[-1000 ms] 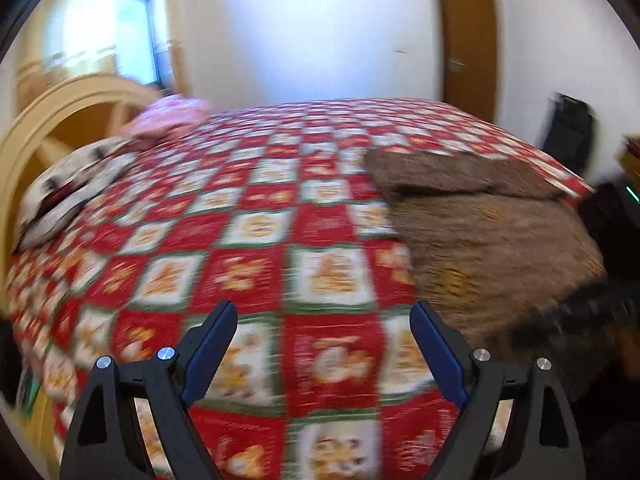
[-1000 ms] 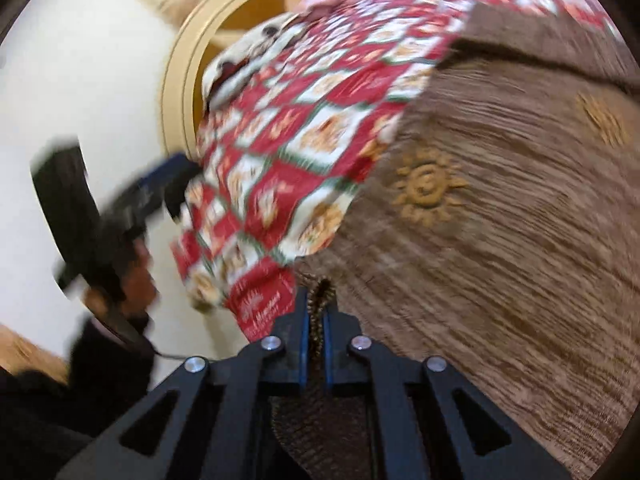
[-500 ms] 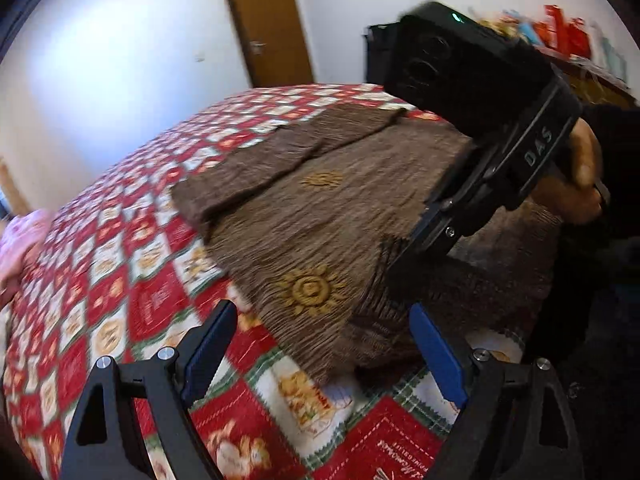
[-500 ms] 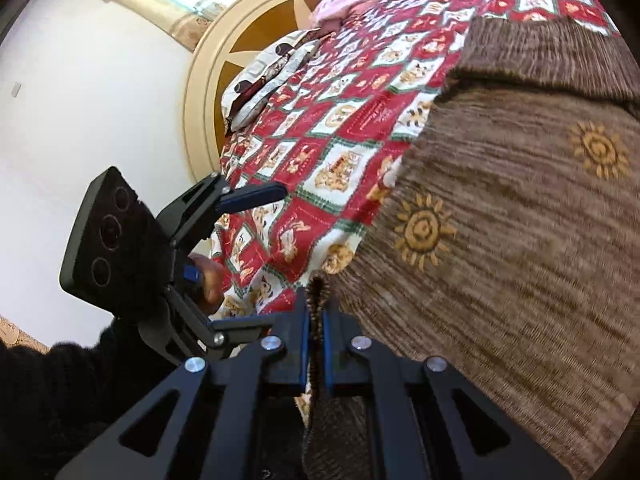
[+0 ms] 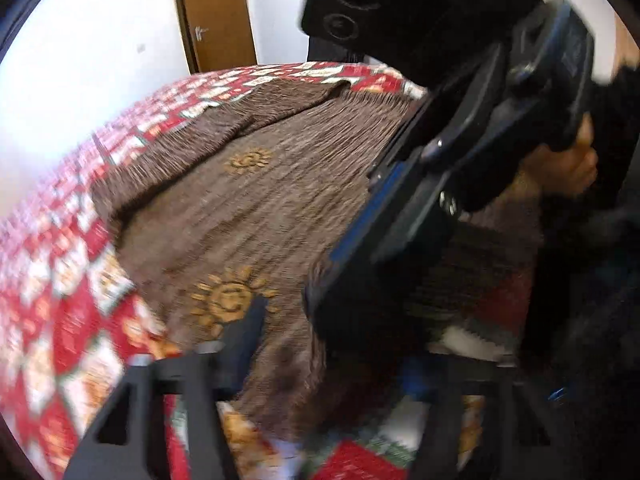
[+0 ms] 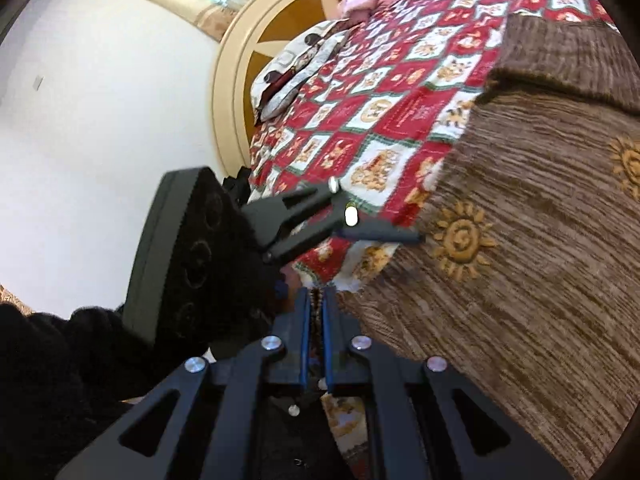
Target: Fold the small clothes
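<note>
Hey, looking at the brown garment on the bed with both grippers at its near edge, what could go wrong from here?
The right hand-held gripper pinches only a thin bit of the brown garment's edge, so it may slip free when lifted. The left hand-held gripper, whose jaws have just been closing over the hem, might also catch the red patterned bedspread underneath. Both sit close together, so the two tools could bump.
</note>
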`<state>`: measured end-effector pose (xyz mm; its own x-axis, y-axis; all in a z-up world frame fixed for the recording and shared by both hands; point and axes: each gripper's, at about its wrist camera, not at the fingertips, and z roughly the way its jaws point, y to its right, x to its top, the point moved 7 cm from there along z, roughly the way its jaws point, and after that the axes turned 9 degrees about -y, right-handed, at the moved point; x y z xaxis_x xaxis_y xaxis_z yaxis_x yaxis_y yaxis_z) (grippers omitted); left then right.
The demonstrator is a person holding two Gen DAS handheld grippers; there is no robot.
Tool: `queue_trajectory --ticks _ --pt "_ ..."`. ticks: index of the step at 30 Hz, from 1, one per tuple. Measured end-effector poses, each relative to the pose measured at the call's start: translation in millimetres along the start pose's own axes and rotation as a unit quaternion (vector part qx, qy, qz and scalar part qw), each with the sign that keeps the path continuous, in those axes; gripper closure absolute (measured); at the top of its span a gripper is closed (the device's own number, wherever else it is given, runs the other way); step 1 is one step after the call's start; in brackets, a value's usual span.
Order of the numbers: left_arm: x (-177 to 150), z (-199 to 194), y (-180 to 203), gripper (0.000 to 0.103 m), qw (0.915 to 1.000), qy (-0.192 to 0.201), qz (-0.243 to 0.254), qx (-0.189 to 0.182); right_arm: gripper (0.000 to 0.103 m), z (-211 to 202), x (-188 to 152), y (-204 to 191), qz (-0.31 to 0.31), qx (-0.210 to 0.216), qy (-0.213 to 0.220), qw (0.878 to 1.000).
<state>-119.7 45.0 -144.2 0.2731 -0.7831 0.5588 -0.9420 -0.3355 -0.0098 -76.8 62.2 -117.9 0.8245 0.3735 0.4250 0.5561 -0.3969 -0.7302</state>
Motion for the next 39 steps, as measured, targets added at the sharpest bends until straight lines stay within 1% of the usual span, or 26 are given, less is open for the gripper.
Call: queue_trajectory --ticks 1,2,4,7,8,10,11,12,14,16,17,18,20,23,25,27,29,31,32,33,37,39 --pt "-1 2 0 0.076 0.9997 0.0 -0.017 -0.018 0.093 -2 0 2 0.005 0.005 0.005 1.0" --pt "-2 6 -1 0.08 0.9991 -0.003 -0.033 -0.027 0.092 -4 1 5 0.011 0.009 0.012 1.0" --pt "-1 9 -2 0.08 0.998 -0.003 -0.059 -0.024 0.092 -7 2 10 0.022 0.008 0.018 1.0" --pt "4 8 3 0.081 0.9981 0.012 -0.057 -0.018 0.092 -7 4 19 0.034 -0.004 0.023 0.999" --pt "6 7 5 0.084 0.9982 0.015 -0.057 -0.011 0.09 -8 4 22 0.037 -0.008 0.025 0.999" --pt "8 8 -1 0.089 0.9967 0.018 -0.079 -0.011 0.09 -17 7 29 0.046 -0.029 0.042 0.998" --pt "9 9 -9 0.092 0.9947 0.019 -0.1 -0.017 0.087 -24 8 33 0.053 -0.033 0.055 0.997" --pt "9 10 -14 0.093 0.992 0.019 -0.123 -0.023 0.082 -36 10 39 0.068 -0.034 0.071 0.995" --pt "10 10 -22 0.096 0.9881 0.022 -0.151 -0.019 0.077 -60 9 49 0.089 -0.044 0.1 0.99" --pt "9 5 -26 0.096 0.9849 0.029 -0.17 -0.017 0.073 -92 1 55 0.099 -0.071 0.133 0.984" --pt "10 4 -28 0.096 0.9834 0.032 -0.178 -0.017 0.069 -109 -7 58 0.104 -0.087 0.147 0.98" --pt "10 2 -29 0.096 0.9814 0.035 -0.188 -0.019 0.062 -123 -15 59 0.109 -0.102 0.159 0.976" --pt "9 1 -30 0.096 0.9797 0.034 -0.197 -0.017 0.055 -152 -32 63 0.121 -0.133 0.183 0.967" --pt "12 7 -33 0.096 0.9796 0.03 -0.199 -0.004 0.055 -194 -70 66 0.142 -0.187 0.21 0.949" --pt "14 7 -35 0.096 0.9773 0.032 -0.209 0.005 0.055 -225 -103 68 0.168 -0.222 0.224 0.934" --pt "18 3 -37 0.096 0.9739 0.045 -0.222 0.015 0.055 -250 -135 65 0.189 -0.25 0.235 0.92" --pt "21 -2 -39 0.096 0.9692 0.06 -0.238 0.022 0.056 -263 -161 62 0.196 -0.282 0.23 0.911" --pt "23 -6 -40 0.096 0.9641 0.075 -0.253 0.029 0.056 -270 -187 60 0.203 -0.318 0.207 0.903" --pt "24 -8 -39 0.096 0.9629 0.081 -0.256 0.029 0.056 -270 -194 59 0.204 -0.328 0.199 0.901" --pt "25 -10 -39 0.096 0.962 0.086 -0.257 0.03 0.056 -271 -204 59 0.206 -0.333 0.189 0.901" --pt "24 -16 -36 0.096 0.9615 0.09 -0.256 0.041 0.056 -261 -221 58 0.201 -0.358 0.148 0.9" --pt "24 -16 -35 0.096 0.9626 0.087 -0.253 0.042 0.056 -250 -228 58 0.2 -0.348 0.13 0.906"
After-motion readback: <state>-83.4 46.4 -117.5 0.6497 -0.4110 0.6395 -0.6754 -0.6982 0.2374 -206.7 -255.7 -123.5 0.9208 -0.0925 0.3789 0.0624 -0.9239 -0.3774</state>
